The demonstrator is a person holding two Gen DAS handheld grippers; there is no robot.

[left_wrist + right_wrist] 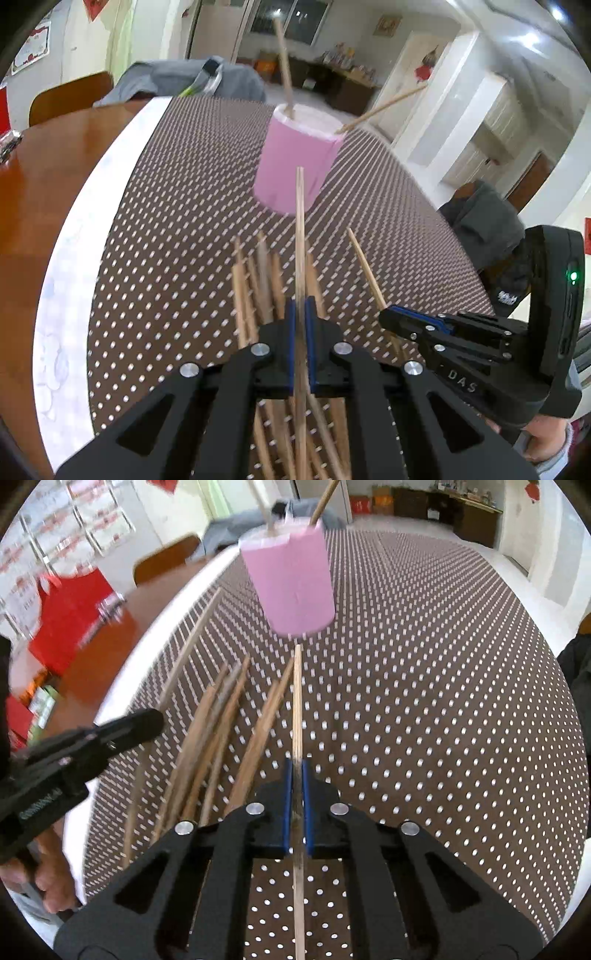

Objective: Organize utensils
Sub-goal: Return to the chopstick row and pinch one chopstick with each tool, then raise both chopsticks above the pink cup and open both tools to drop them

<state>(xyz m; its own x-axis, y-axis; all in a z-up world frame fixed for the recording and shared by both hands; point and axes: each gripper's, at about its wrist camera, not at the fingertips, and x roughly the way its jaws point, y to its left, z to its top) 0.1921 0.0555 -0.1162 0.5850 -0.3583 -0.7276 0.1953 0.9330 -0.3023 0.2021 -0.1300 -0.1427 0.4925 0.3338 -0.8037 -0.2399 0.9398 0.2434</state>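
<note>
A pink cup [295, 162] stands on the dotted brown mat [184, 206] with two wooden chopsticks leaning out of it; it also shows in the right wrist view [291, 579]. My left gripper [300, 306] is shut on a chopstick [300, 229] that points toward the cup. My right gripper [296, 771] is shut on another chopstick [297, 701], also pointing at the cup. A loose pile of chopsticks [258, 280] lies on the mat under and beside both grippers [218, 734]. The right gripper shows in the left wrist view [391, 315], holding its chopstick [365, 269].
The mat lies on a white-edged cloth [96, 206] over a brown wooden table [55, 155]. Chairs with grey clothes [177, 81] stand behind the table. Red bags [70, 613] sit on the table at the left. The left gripper's body [74, 746] is left of the pile.
</note>
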